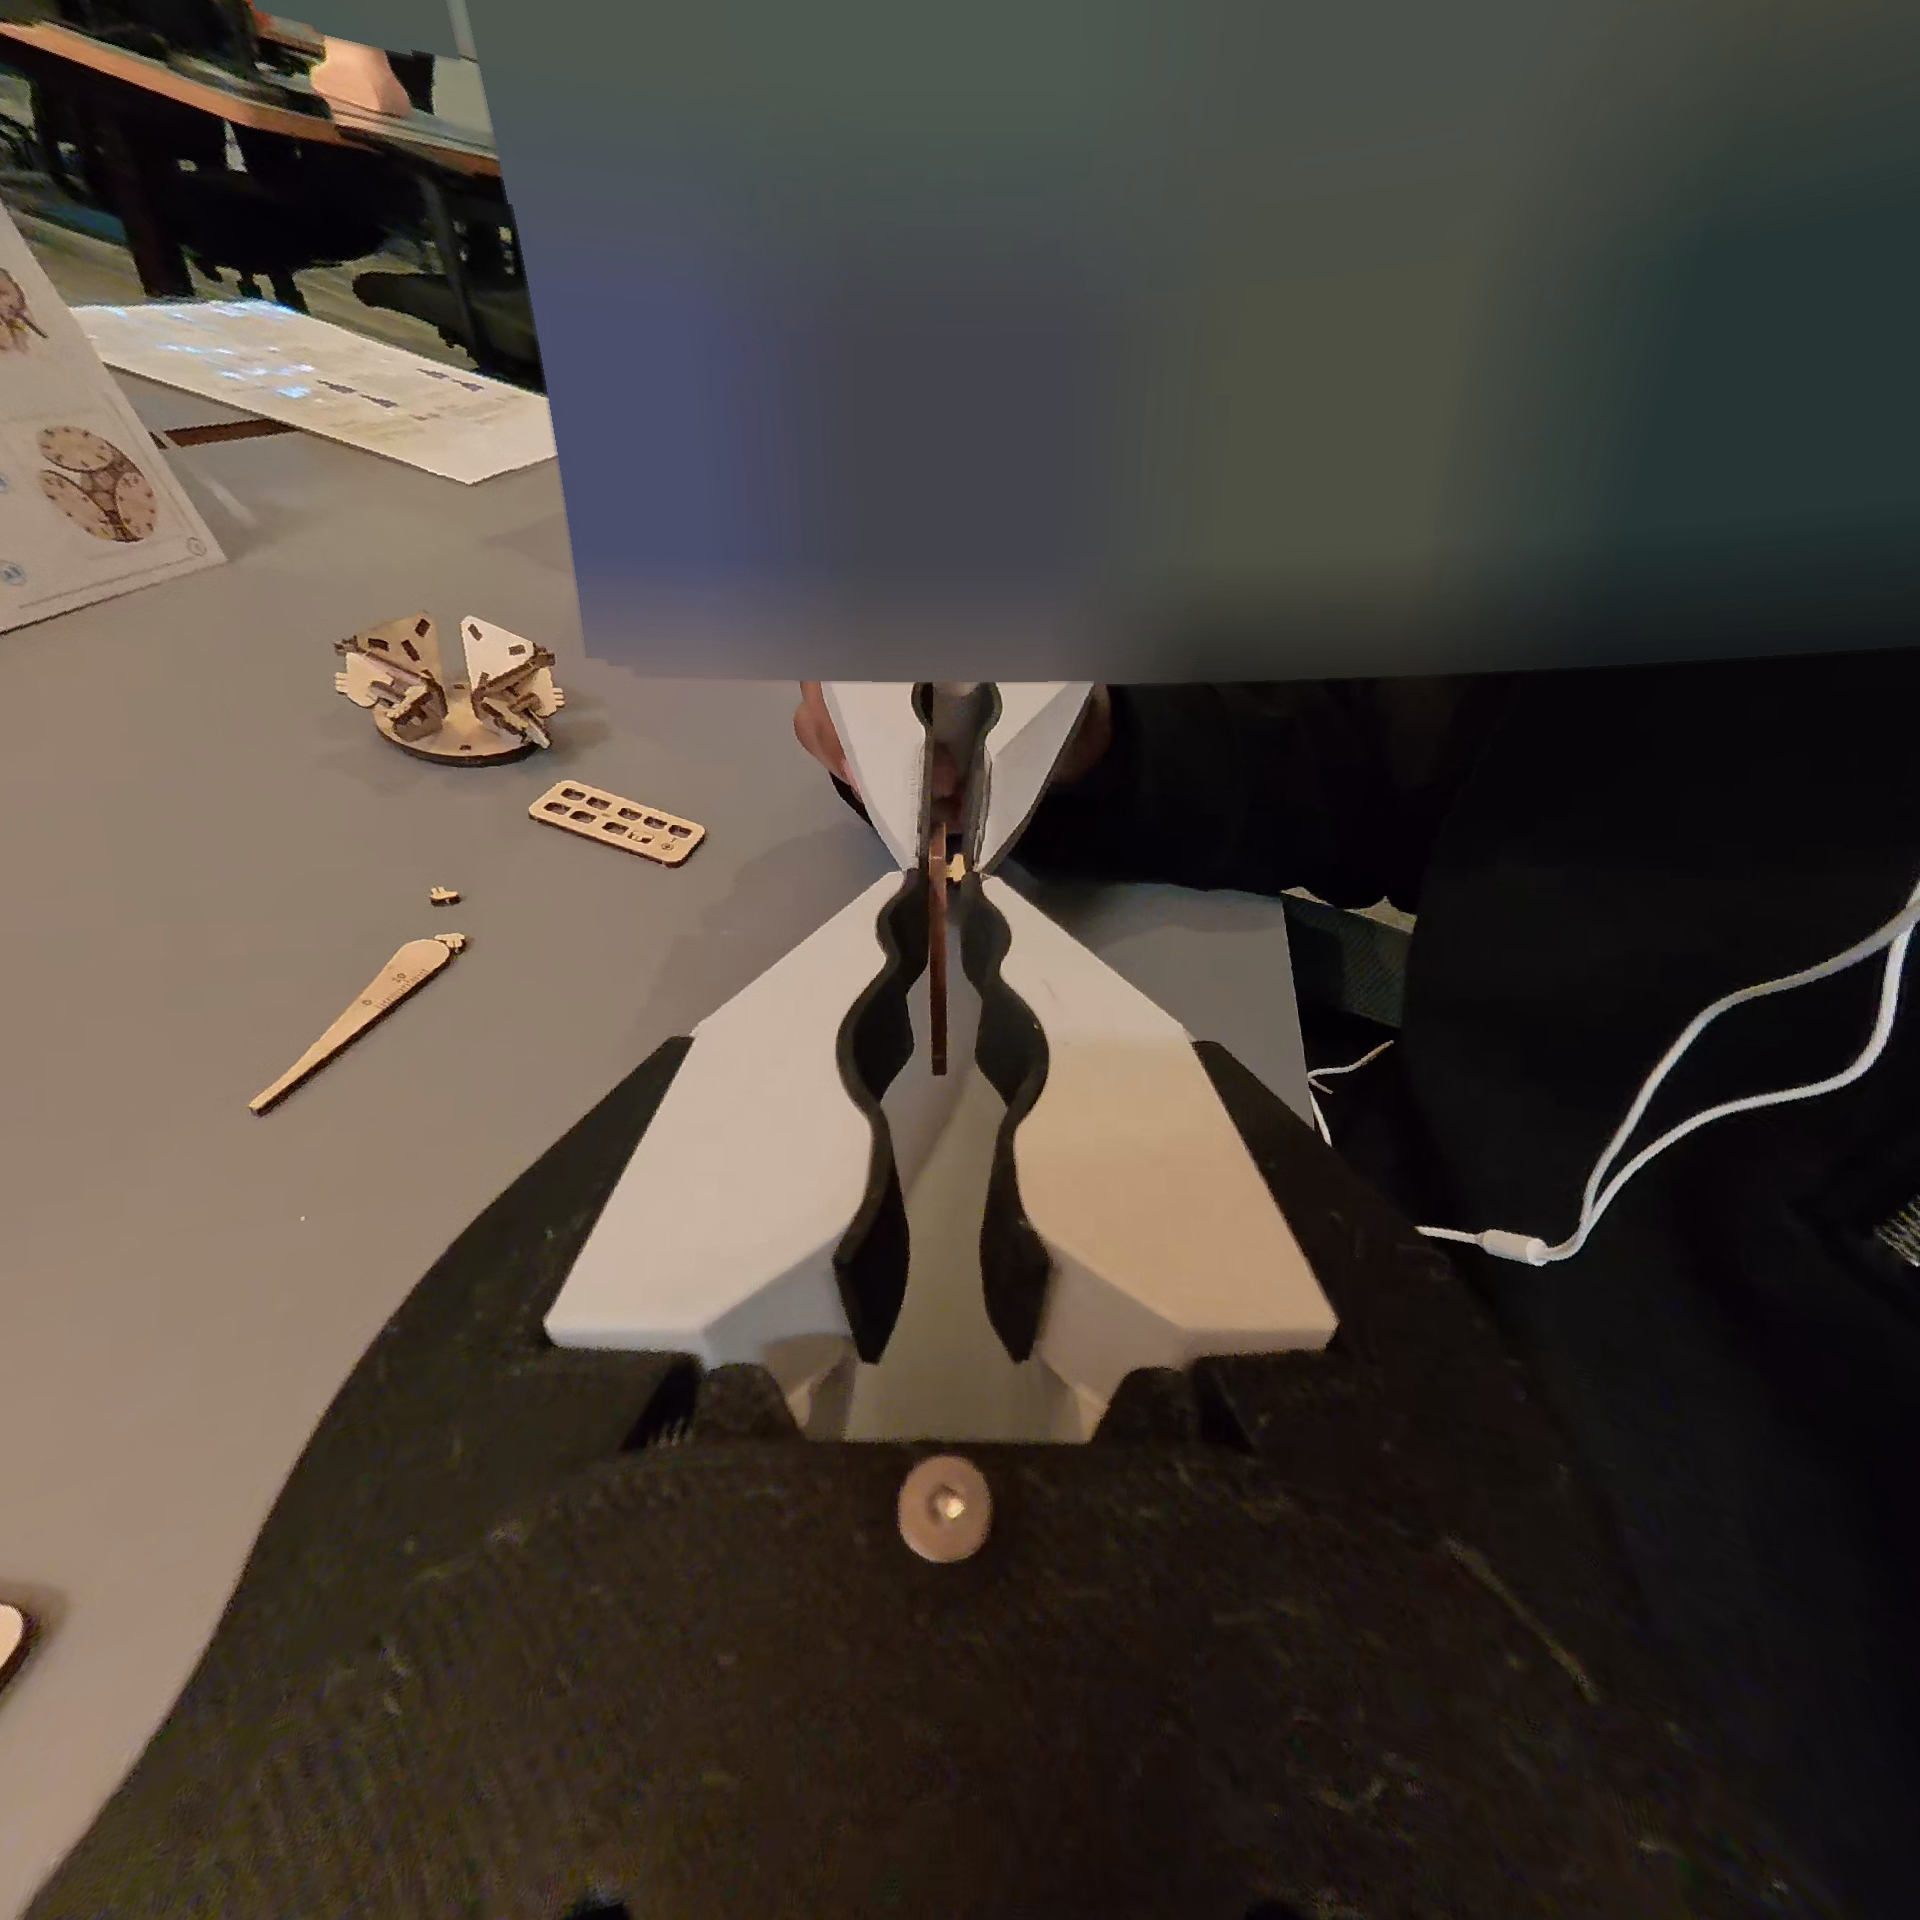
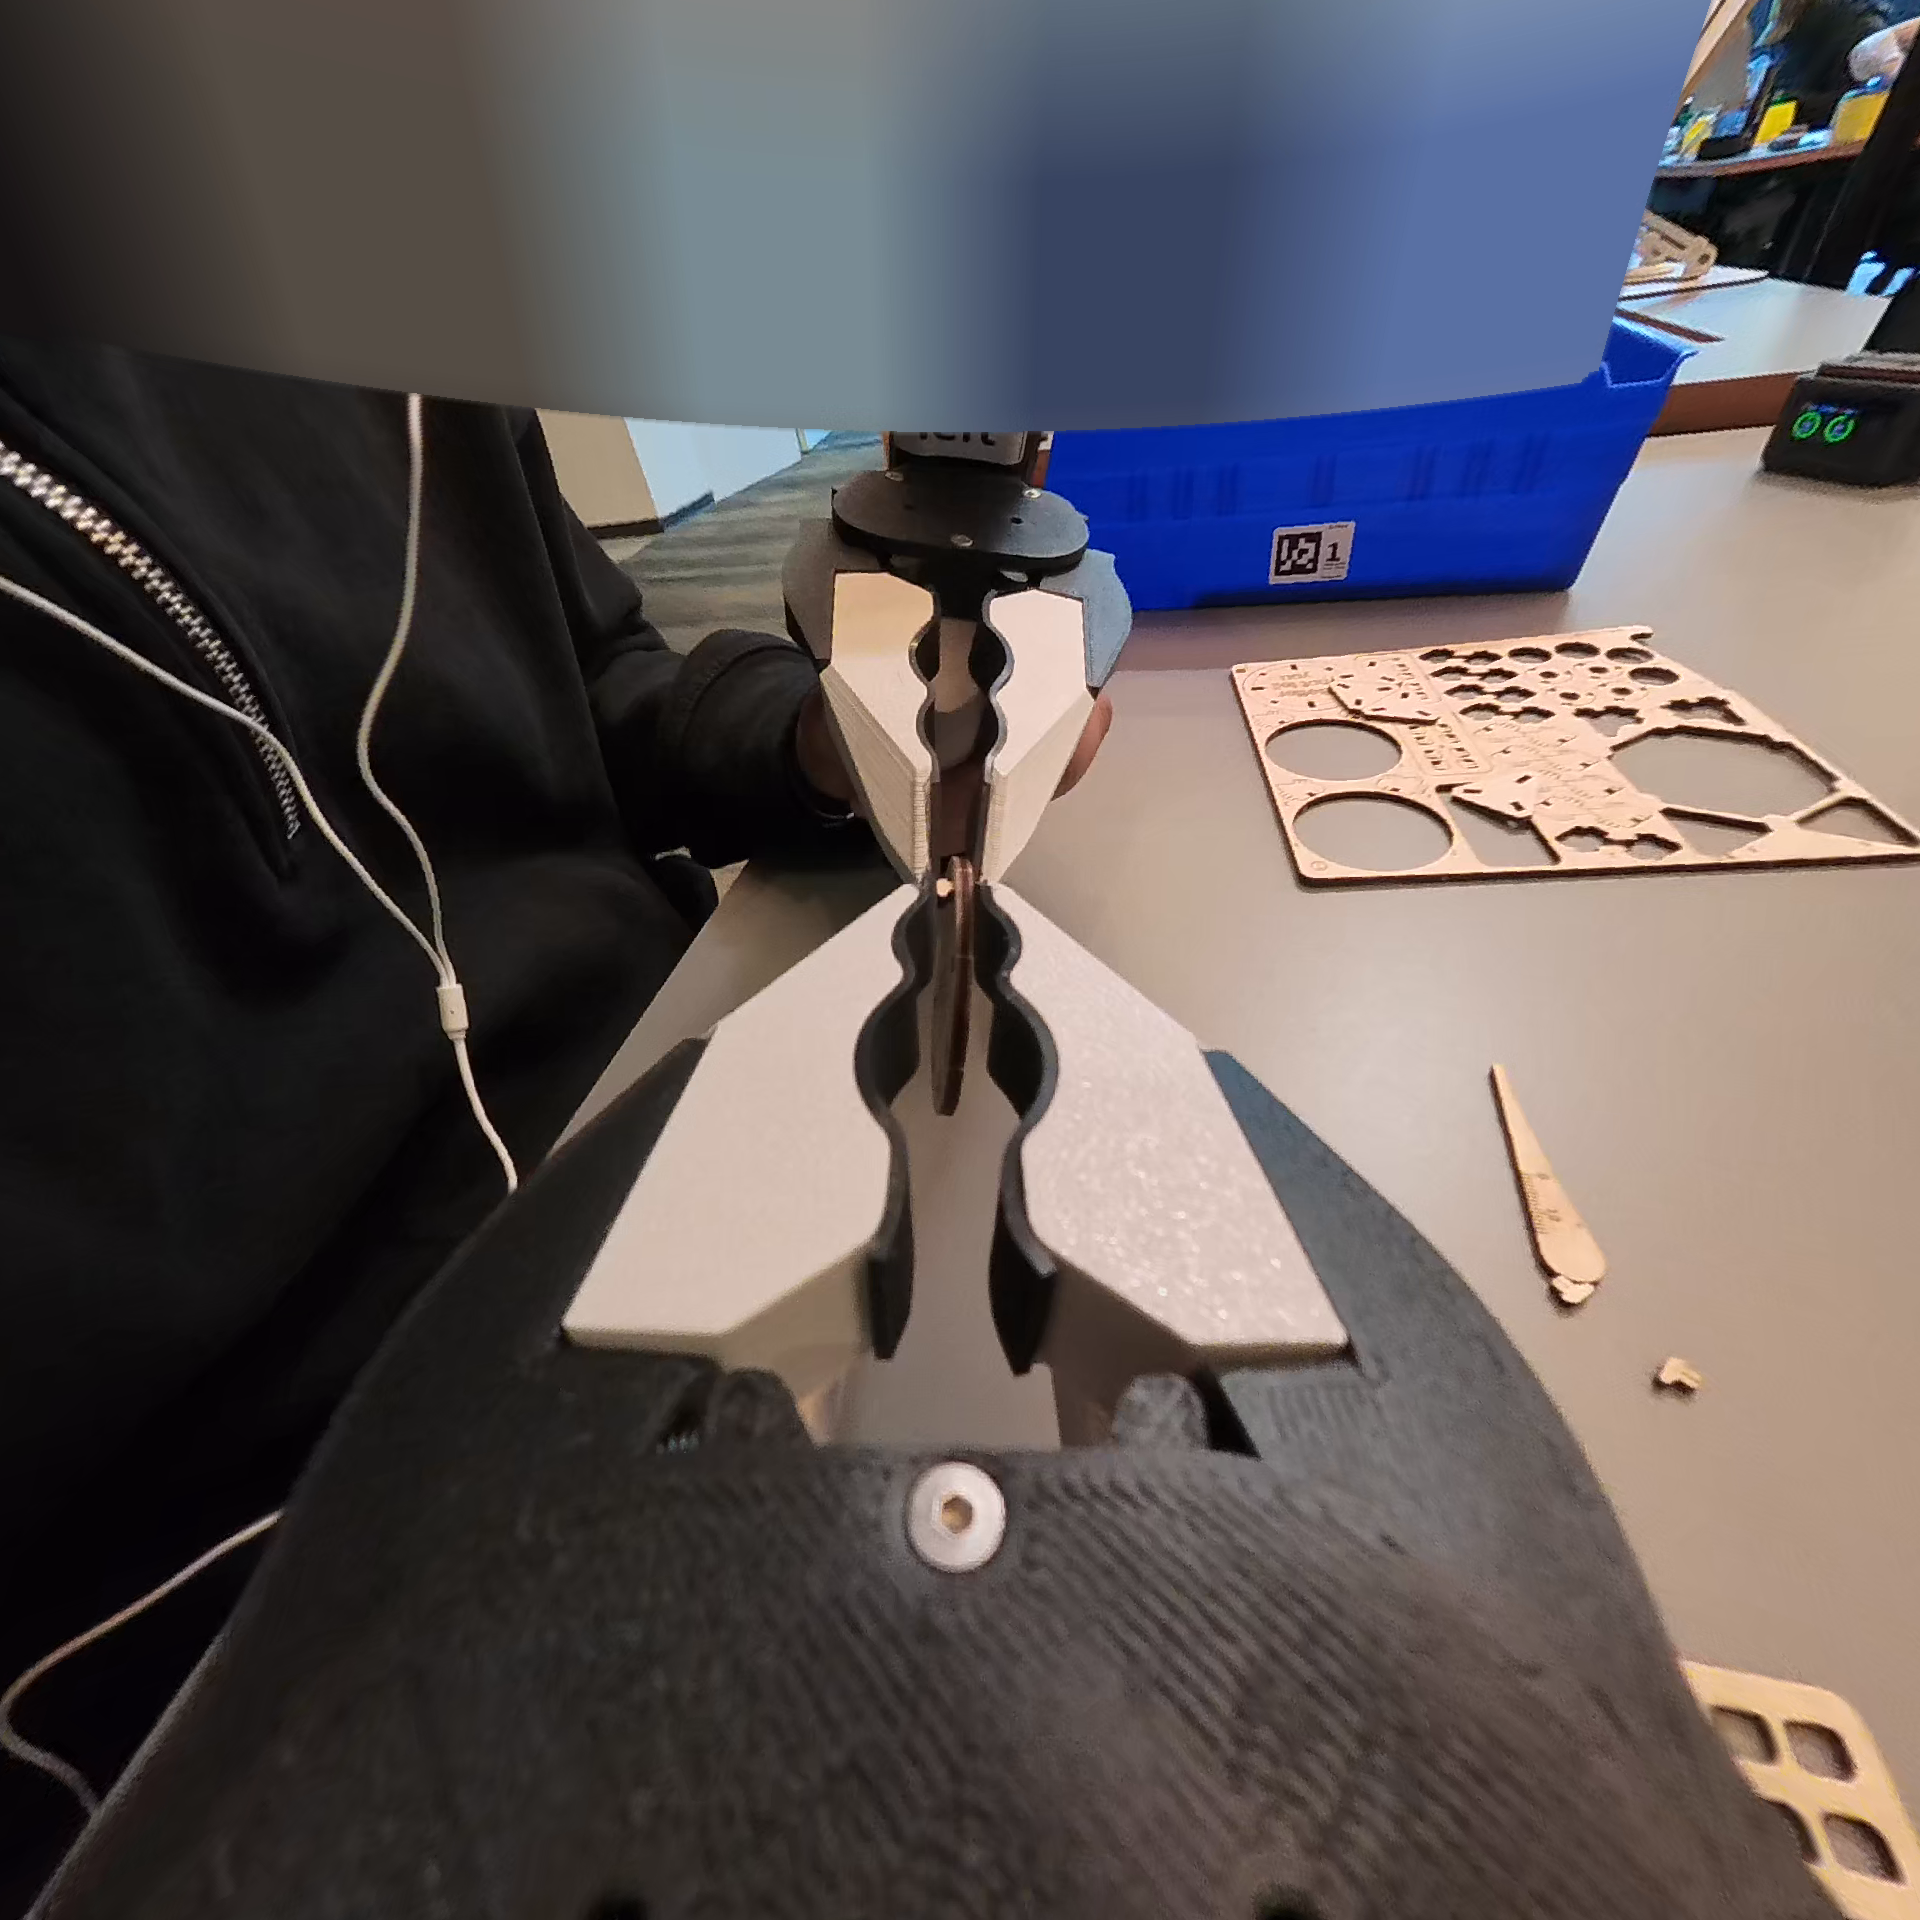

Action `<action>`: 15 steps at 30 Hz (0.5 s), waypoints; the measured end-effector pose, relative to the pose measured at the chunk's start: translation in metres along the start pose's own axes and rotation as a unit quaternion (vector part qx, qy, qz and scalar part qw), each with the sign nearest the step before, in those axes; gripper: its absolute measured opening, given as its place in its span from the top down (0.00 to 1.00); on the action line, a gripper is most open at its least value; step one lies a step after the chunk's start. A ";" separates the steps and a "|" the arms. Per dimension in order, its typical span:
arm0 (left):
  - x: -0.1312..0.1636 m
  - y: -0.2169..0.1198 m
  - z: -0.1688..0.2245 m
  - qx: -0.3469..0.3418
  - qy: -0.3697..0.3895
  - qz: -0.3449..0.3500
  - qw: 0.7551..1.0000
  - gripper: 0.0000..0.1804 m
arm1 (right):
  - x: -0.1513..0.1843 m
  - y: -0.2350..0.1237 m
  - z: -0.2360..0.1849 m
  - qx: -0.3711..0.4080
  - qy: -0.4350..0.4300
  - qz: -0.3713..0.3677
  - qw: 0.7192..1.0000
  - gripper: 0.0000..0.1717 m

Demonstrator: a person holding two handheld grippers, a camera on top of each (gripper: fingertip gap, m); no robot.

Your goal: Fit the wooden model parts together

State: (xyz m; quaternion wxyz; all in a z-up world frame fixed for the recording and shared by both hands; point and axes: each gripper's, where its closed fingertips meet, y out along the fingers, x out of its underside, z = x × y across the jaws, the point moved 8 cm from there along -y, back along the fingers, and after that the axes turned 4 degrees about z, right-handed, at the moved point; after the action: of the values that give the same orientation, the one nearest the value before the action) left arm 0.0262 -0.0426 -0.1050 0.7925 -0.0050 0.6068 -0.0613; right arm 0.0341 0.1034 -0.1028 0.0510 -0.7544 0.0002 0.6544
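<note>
I have both tongs tip to tip above the near edge of the grey table (image 2: 1455, 1039). My left gripper (image 1: 940, 878) is clenched on a thin brown wooden disc (image 1: 938, 977), seen edge-on, standing upright between its black wavy pads (image 1: 883, 997). My right gripper (image 2: 951, 888) is clenched too, with a thin round wooden piece (image 2: 951, 1018) edge-on between its fingers; from these views I cannot tell whether the 2 grippers share 1 disc or hold 2 pieces side by side. A tiny pale wooden peg (image 1: 957, 864) sits right at the meeting fingertips.

My worries:
- The tips are crowded together, so a small twist of either wrist could lever the thin wood and snap it, or pop the peg loose.
- Anything dropped here lands near the table edge and may go onto the person's dark jacket (image 2: 260, 831) or the floor.
- The white earphone cable (image 2: 416, 831) hangs close to my right gripper and could snag.

The half-built wooden assembly (image 1: 447, 691), slotted strip (image 1: 616, 821) and tapered wooden stick (image 1: 353, 1023) lie well apart to the left.
</note>
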 end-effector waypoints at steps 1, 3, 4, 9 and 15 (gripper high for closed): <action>0.000 0.000 0.000 -0.001 -0.003 0.002 1.000 0.99 | 0.000 0.000 0.000 0.002 0.002 0.002 1.000 0.97; -0.001 0.000 -0.001 -0.006 -0.004 0.005 1.000 0.99 | 0.000 0.000 0.001 0.005 0.003 0.003 1.000 0.97; 0.000 0.000 -0.001 -0.008 -0.007 0.005 1.000 0.99 | 0.000 0.000 0.001 0.008 0.003 0.002 1.000 0.97; 0.001 0.000 -0.003 -0.006 -0.029 0.004 1.000 0.98 | 0.001 0.000 0.002 0.014 0.007 -0.001 1.000 0.97; 0.003 -0.001 -0.007 -0.021 -0.041 -0.002 0.999 0.98 | 0.003 0.001 0.005 0.028 0.020 -0.008 0.999 0.97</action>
State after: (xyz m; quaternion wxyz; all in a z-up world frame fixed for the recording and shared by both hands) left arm 0.0199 -0.0431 -0.1093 0.8160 -0.0253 0.5752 -0.0504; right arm 0.0297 0.1028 -0.1062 0.0767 -0.7659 0.0136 0.6382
